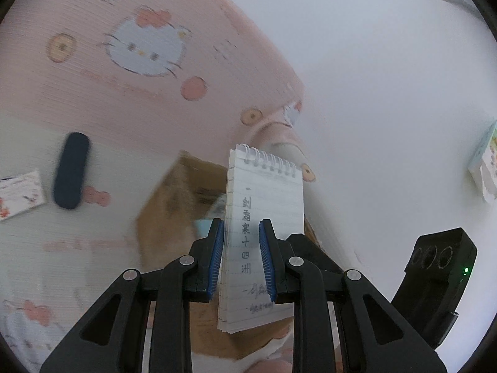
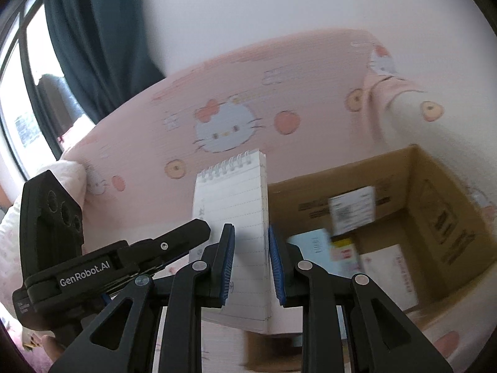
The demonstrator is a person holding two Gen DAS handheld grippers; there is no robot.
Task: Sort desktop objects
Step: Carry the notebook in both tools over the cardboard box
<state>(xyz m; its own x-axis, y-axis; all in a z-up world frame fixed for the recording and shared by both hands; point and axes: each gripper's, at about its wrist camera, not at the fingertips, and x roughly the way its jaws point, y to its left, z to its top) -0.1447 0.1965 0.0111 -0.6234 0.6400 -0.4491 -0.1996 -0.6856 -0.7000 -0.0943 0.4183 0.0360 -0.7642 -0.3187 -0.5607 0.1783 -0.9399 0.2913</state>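
Two claws carry one spiral notepad (image 1: pixel 264 233) over a surface spread with a pink cartoon-cat sheet (image 1: pixel 155 99); it may be a bed, the views do not settle it. The left claw (image 1: pixel 241 259) is closed to a narrow gap on the pad's lower half, its blue pads against the pad's two side edges, the handwritten page facing the camera and the wire binding at the far end. In the right wrist view the right claw (image 2: pixel 251 265) grips the same spiral notepad (image 2: pixel 233 217) the same way, the pad edge-on at its right pad, and the left claw's black body (image 2: pixel 102 267) sits just beside it on the left.

An open cardboard box (image 2: pixel 435 186) lies ahead and to the right of the right claw, with booklets and cards already inside it (image 2: pixel 351 211). From the left wrist the same box (image 1: pixel 174 211) shows behind and below the pad. The pad hangs clear of the box, not yet over its opening.

The risks lie in the shared hold. If the two claws drift apart or twist against each other, the thin pages could buckle or slide from the pads. Letting go short of the box would drop the pad on the rim or the sheet. A dark oblong case (image 1: pixel 70 171) and a small printed card (image 1: pixel 18 194) wait on the sheet near its left edge, well apart from the pad.
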